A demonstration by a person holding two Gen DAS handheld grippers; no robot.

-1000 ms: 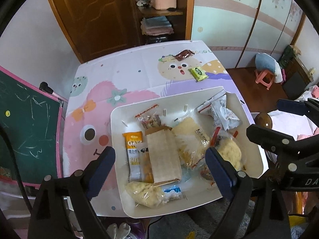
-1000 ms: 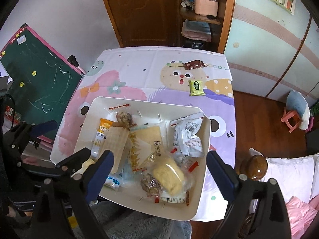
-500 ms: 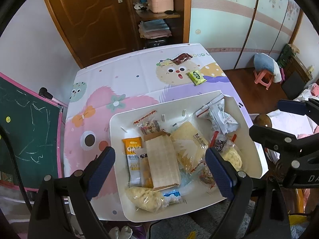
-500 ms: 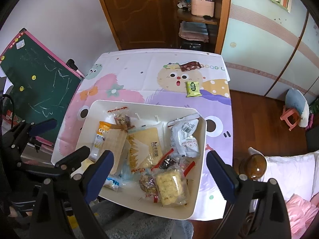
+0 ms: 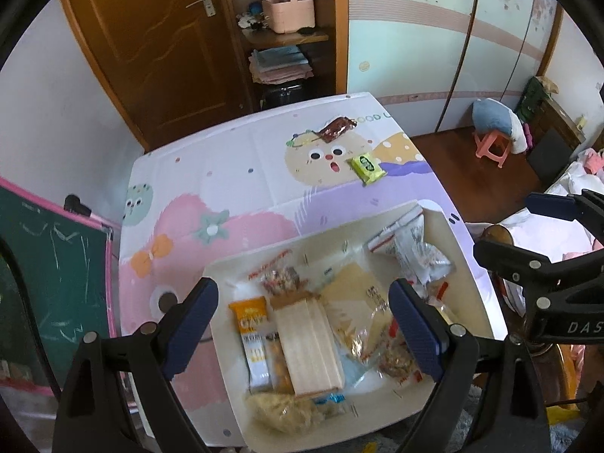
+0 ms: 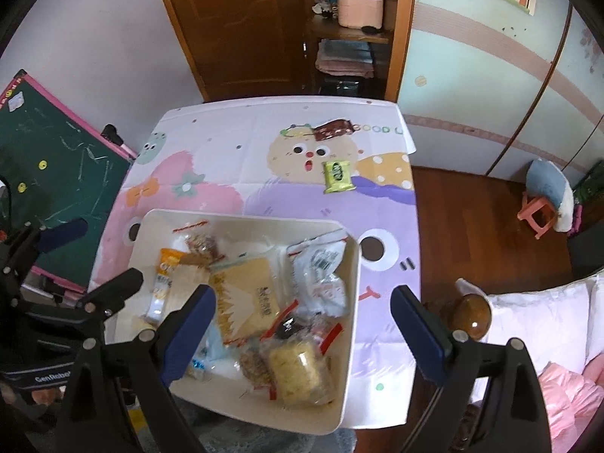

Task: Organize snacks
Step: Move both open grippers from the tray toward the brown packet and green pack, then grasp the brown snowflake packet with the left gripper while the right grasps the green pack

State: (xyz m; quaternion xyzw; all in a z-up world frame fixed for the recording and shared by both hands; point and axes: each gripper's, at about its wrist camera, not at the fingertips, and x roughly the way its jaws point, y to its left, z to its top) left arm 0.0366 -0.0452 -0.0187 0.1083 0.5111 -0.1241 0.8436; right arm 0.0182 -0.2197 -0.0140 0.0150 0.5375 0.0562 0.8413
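A white tray filled with several wrapped snacks sits at the near end of the cartoon-print table. It holds an orange bar, a tan wafer pack, a yellow-and-clear packet and a white pouch. Two loose snacks lie further back on the cloth: a brown packet and a green packet. My left gripper hangs open above the tray's left half. My right gripper hangs open above its right side. Neither holds anything.
A green chalkboard leans to the left of the table. A wooden door and a shelf with a pink basket stand behind the table. To the right are wood floor, a pink stool and pink bedding.
Both views have slid so that the tray sits lower in the picture and more of the far table shows. Both grippers stay open and the loose packets have not moved.
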